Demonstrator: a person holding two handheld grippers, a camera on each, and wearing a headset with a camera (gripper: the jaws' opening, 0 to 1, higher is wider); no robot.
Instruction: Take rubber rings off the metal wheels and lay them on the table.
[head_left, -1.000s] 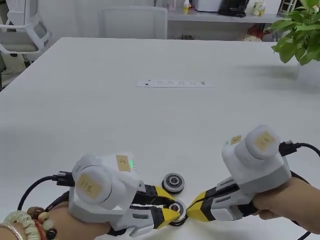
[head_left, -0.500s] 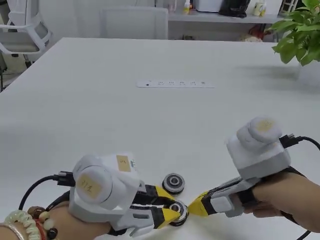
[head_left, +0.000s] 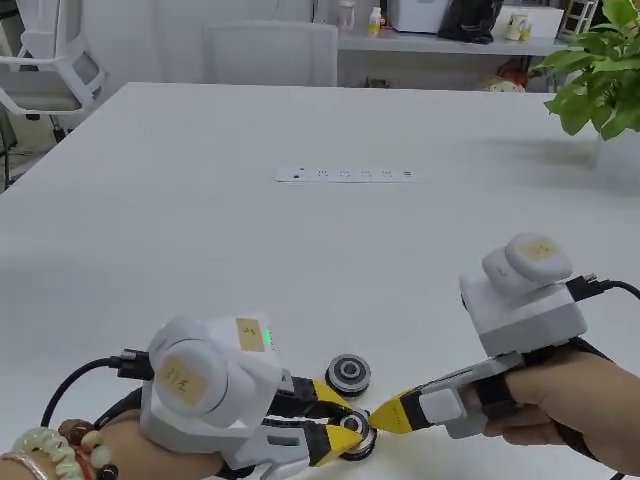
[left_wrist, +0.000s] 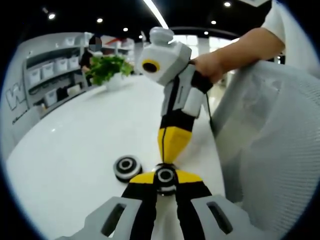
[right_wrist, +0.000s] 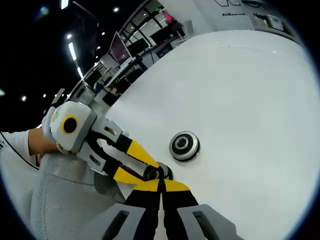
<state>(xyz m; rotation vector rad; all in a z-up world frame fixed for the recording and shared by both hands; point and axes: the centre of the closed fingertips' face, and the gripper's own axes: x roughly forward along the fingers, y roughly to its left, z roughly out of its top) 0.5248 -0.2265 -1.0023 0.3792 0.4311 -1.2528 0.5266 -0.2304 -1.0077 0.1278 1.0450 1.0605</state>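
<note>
Left claw (head_left: 349, 436) pinches a wheel (left_wrist: 165, 176); right claw (right_wrist: 161, 183), jaws pressed together, points at it

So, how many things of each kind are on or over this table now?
Metal wheels: 2 (free wheel, held wheel)
Grippers: 2 (left gripper, right gripper)
Power strip: 1
Plant: 1
Total: 6
</note>
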